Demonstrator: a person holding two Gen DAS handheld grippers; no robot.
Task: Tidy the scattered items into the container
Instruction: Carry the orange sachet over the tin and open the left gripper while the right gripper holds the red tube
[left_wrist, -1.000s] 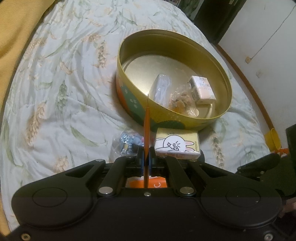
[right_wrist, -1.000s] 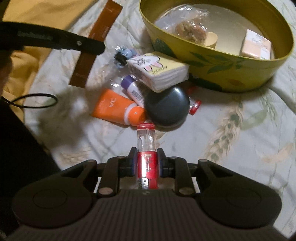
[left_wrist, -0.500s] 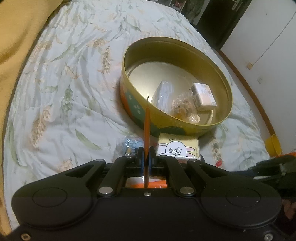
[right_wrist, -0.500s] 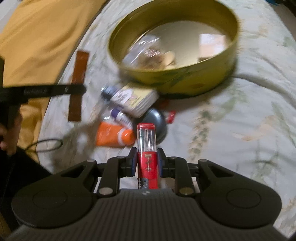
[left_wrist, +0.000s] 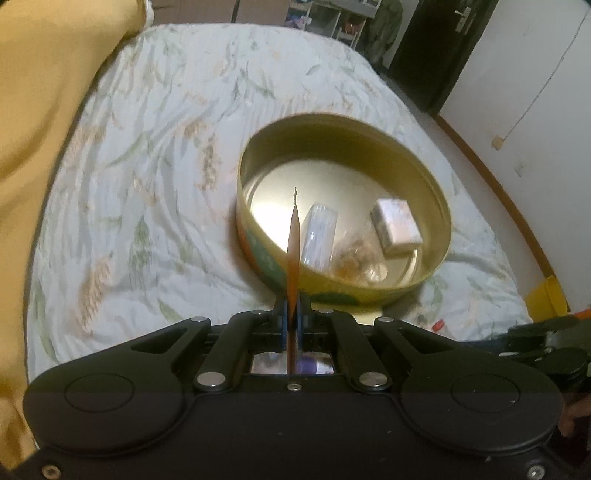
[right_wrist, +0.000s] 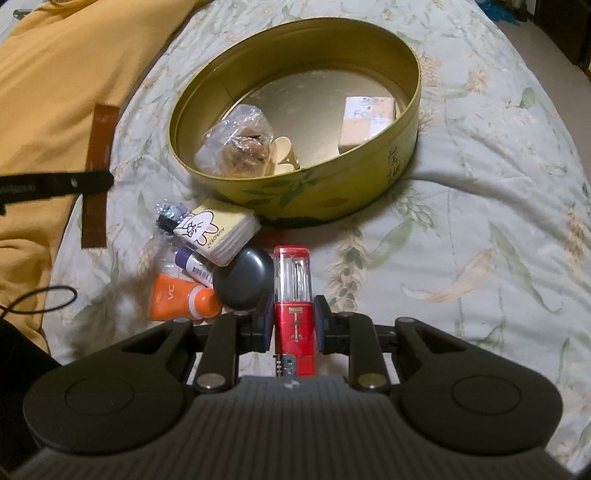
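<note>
With the left gripper (left_wrist: 293, 317) clamped edge-on on a thin brown sachet (left_wrist: 292, 254) and the right gripper (right_wrist: 294, 325) clamped on a red lighter (right_wrist: 294, 295), both short of the gold tin (right_wrist: 369, 192), early release risks drops onto the bedspread (right_wrist: 480, 240).

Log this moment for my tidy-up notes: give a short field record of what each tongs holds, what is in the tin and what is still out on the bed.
left tongs: shut on flat brown sachet, seen edge-on
right tongs: shut on red lighter
container: round yellow tin on the bedspread
in tin: clear snack bag, small box
still out: rabbit tissue pack, orange tube, dark round case, purple-capped bottle
</note>
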